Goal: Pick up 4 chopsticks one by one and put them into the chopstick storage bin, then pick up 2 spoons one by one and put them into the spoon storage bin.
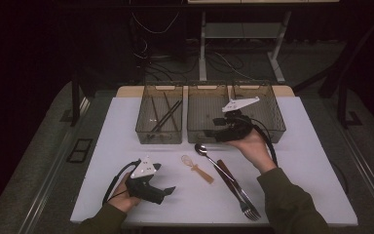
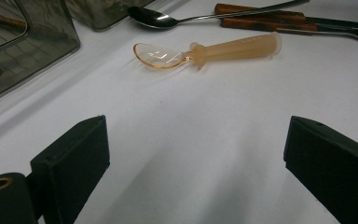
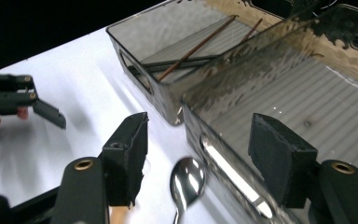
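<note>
The right tongs (image 1: 213,130) are hovering with jaws apart and nothing between them, at the near wall of the middle bin (image 1: 205,138); the metal spoon (image 3: 186,184) is lying on the white surface (image 1: 126,146) just below them, its bowl beside that wall. The left tongs (image 2: 196,154) are standing wide and empty over bare surface, the amber plastic spoon (image 2: 205,52) lying just ahead of them. Beyond it, brown-handled cutlery (image 2: 261,16) is lying. The bin (image 3: 168,56) farther left is holding chopsticks (image 3: 196,46).
</note>
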Demonstrator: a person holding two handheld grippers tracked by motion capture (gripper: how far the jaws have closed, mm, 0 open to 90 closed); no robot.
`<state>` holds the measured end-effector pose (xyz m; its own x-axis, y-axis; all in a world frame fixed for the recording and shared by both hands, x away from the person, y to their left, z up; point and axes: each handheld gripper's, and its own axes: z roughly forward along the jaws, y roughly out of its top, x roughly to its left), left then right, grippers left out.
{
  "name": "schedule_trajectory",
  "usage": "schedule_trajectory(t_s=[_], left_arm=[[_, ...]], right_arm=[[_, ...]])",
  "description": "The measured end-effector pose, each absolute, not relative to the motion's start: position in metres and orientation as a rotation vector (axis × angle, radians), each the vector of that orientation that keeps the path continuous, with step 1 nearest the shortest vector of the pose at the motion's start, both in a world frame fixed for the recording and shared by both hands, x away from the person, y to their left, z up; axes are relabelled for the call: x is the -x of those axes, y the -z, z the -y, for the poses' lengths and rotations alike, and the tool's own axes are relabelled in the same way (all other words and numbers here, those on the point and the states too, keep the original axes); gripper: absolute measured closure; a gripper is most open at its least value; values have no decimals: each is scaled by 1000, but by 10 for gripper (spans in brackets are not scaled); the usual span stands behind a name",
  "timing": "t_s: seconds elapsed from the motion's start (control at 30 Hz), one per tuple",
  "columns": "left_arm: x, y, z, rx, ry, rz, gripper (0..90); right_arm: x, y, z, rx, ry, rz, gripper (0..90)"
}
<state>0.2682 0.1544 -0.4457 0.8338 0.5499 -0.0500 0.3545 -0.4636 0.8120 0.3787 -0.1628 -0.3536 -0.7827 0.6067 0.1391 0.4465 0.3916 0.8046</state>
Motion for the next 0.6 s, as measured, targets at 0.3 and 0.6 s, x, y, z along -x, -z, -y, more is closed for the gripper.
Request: schedule_trajectory(t_s=[0.3, 0.6], left_arm=[[-269, 446, -155, -2106, -277, -662, 59], [-268, 446, -155, -2103, -280, -668, 59]], right_arm=[[-358, 363, 190, -959, -1341, -2464, 388], [-331, 382, 203, -959, -1292, -2543, 603]])
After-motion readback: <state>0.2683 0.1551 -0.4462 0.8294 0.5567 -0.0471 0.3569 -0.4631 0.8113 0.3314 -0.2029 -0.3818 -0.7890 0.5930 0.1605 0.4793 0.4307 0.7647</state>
